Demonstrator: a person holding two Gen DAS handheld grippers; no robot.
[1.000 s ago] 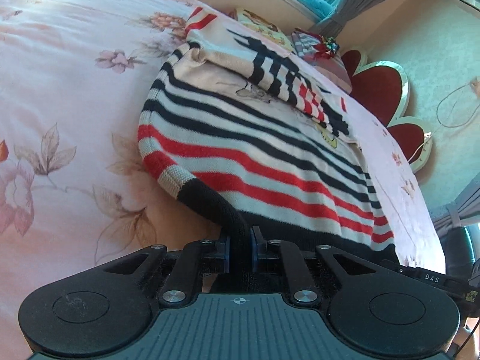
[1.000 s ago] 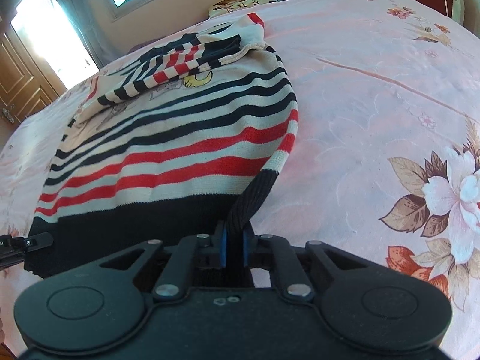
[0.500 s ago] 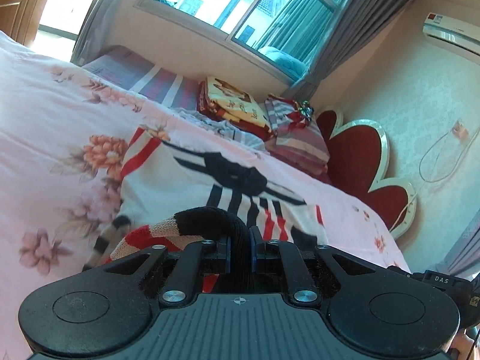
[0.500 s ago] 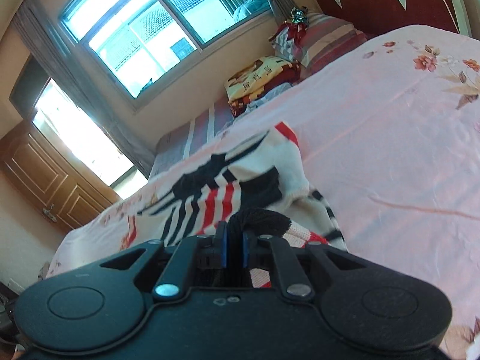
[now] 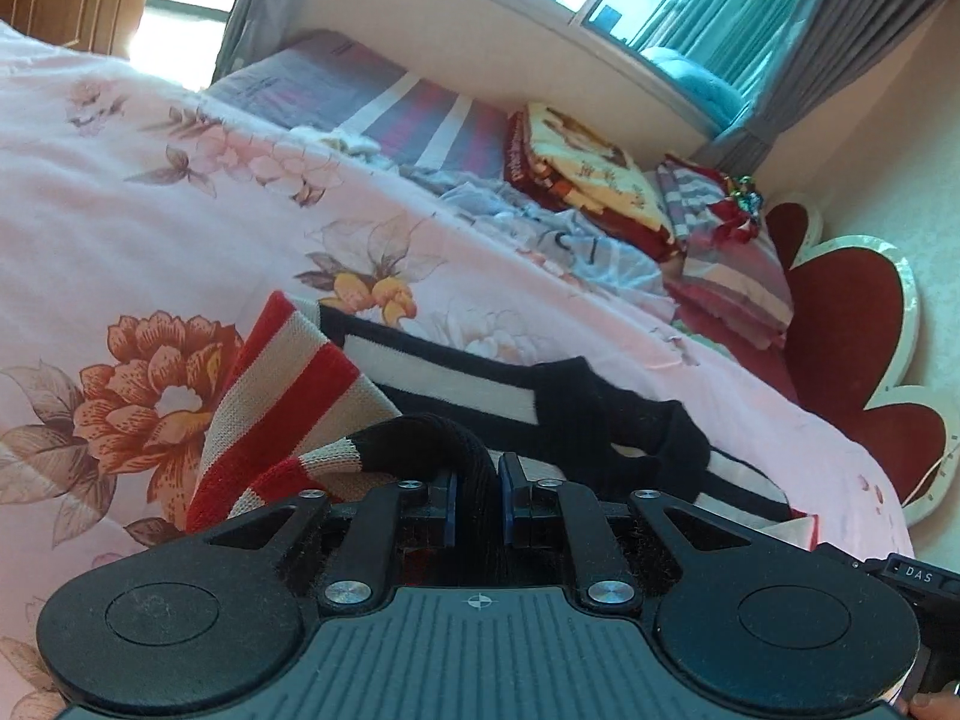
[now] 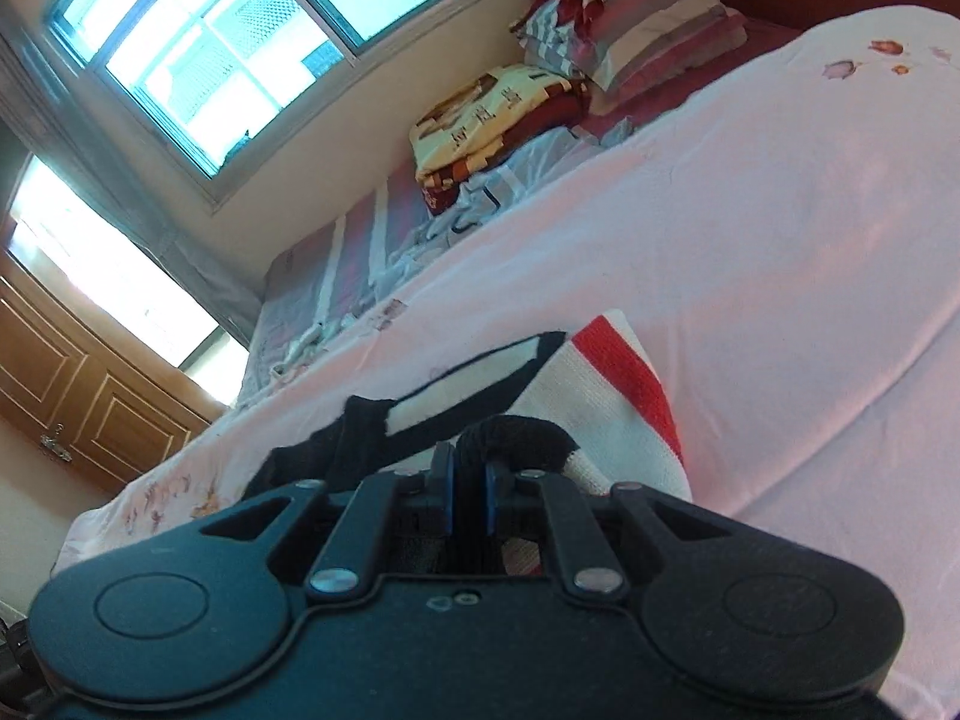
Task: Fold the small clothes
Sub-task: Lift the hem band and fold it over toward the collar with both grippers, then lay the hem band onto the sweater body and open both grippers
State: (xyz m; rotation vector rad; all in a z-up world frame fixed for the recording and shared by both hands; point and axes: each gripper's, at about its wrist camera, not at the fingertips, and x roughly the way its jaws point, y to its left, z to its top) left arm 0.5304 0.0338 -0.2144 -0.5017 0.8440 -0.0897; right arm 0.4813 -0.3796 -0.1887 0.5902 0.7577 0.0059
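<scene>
Pink floral bed (image 5: 150, 228) fills both views. Low centre, left gripper (image 5: 477, 501) is clamped on the sweater (image 5: 288, 396) hem; right gripper (image 6: 467, 492), jaws just eased a bit, hem still between them. Sweater lies doubled just beyond. Step: bottom-to-top fold, approx done. Next: lay hem at collar, let go. Pillows (image 5: 720, 252) far back.

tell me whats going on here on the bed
A person is folding a striped sweater on a pink floral bed with two handheld grippers. The left gripper is shut on the black hem. The right gripper has the hem between its pads too, though its jaws have just been opening. The hem end now lies over the upper part of the sweater, so the fold looks nearly laid.
</scene>
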